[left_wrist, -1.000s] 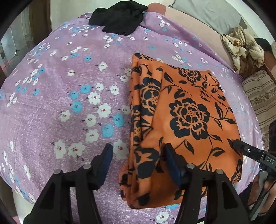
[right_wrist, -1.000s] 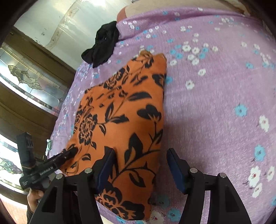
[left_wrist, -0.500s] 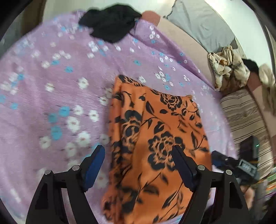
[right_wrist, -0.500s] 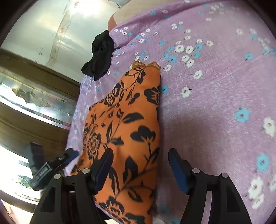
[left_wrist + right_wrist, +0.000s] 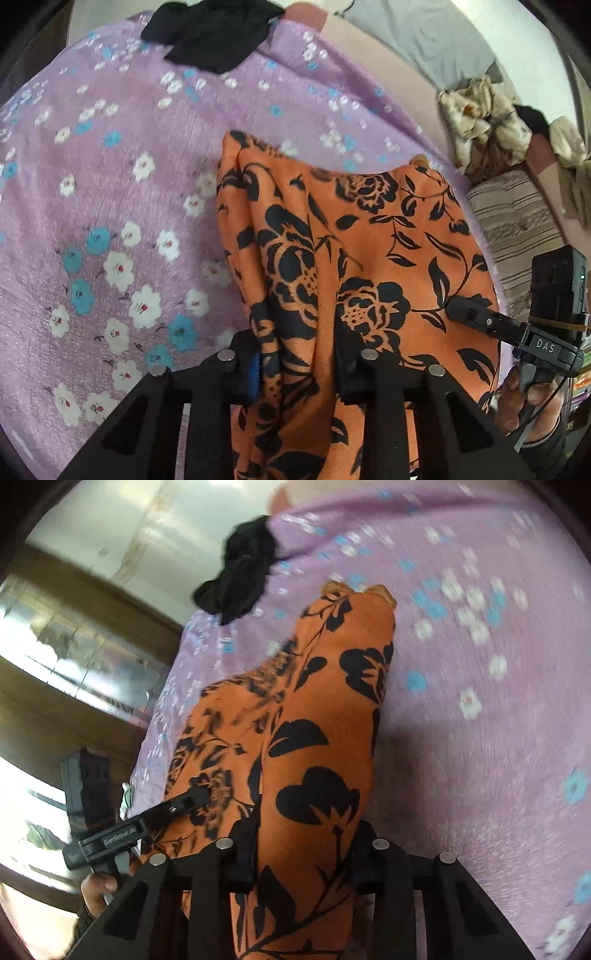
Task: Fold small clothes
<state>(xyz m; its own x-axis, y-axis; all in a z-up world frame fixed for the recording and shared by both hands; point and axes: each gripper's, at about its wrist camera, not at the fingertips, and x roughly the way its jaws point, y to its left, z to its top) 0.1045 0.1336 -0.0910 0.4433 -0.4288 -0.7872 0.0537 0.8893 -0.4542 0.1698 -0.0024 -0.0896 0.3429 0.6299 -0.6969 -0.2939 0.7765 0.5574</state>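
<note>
An orange cloth with black flowers [image 5: 369, 240] lies folded on a purple floral bedsheet [image 5: 110, 184]. My left gripper [image 5: 297, 339] is closing on its near left edge, with the fabric bunched up between the pads. In the right wrist view the same cloth [image 5: 321, 720] rises between the fingers of my right gripper [image 5: 304, 830], whose jaws are closing on the near right edge. Each gripper shows in the other's view: the right one [image 5: 458, 308] and the left one [image 5: 195, 797], both held by a hand at the cloth's near edge.
A black garment [image 5: 214, 33] lies crumpled at the far edge of the bed. A heap of beige clothes [image 5: 484, 122] and a striped cushion [image 5: 517, 221] sit off to the right. A wooden cabinet with glass panes [image 5: 74, 646] stands beside the bed.
Both grippers have gone from wide open around the cloth's near edge to pinching it. The near edge now bunches up and lifts between the jaws.
</note>
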